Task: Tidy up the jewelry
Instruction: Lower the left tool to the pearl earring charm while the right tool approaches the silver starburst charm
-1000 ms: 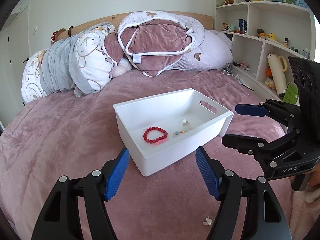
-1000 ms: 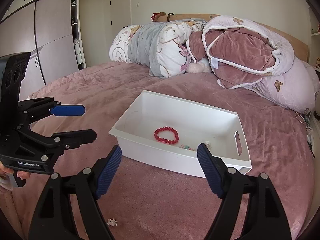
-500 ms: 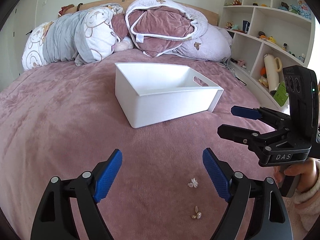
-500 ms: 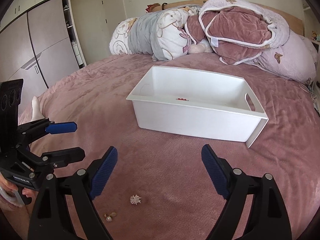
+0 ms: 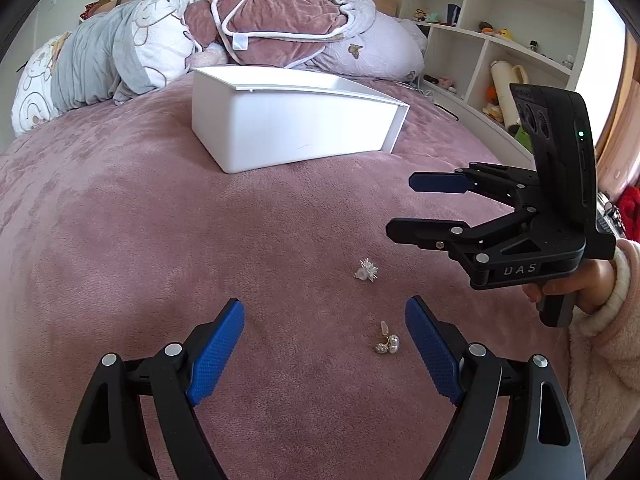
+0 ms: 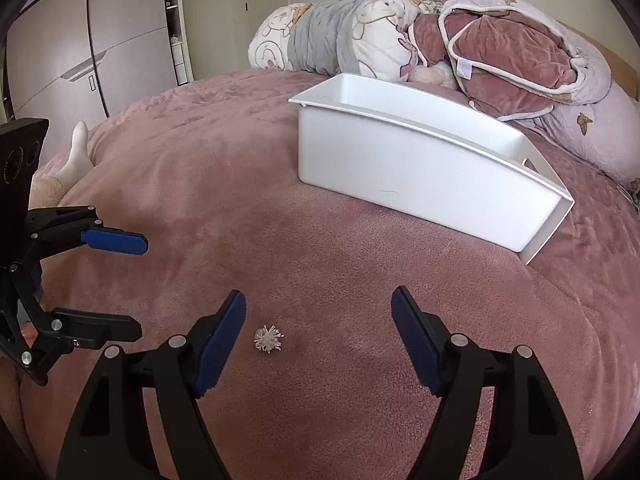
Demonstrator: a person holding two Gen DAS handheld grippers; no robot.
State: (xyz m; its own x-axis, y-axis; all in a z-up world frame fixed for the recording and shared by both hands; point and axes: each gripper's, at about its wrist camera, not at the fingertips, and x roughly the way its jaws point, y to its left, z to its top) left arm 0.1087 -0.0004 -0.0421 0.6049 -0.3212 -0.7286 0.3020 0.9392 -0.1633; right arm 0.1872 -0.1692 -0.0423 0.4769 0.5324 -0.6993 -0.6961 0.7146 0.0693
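Observation:
A white spiky earring and a small gold-and-pearl piece lie on the mauve blanket. My left gripper hovers open over them, the pearl piece just inside its right finger. My right gripper is open with its jaws closing. The spiky earring lies low between them near the left finger, untouched. The left gripper also shows at the left edge of the right wrist view. The white bin stands farther back; its inside is hidden.
Pillows and a folded quilt are heaped behind the bin. Shelves with toys stand on the right, a wardrobe on the left. A person's socked foot rests on the bed's left edge.
Both grippers have sunk toward the blanket and drawn back from the bin. The red bracelet inside the bin has dropped out of sight, and the small loose pieces have come into view.

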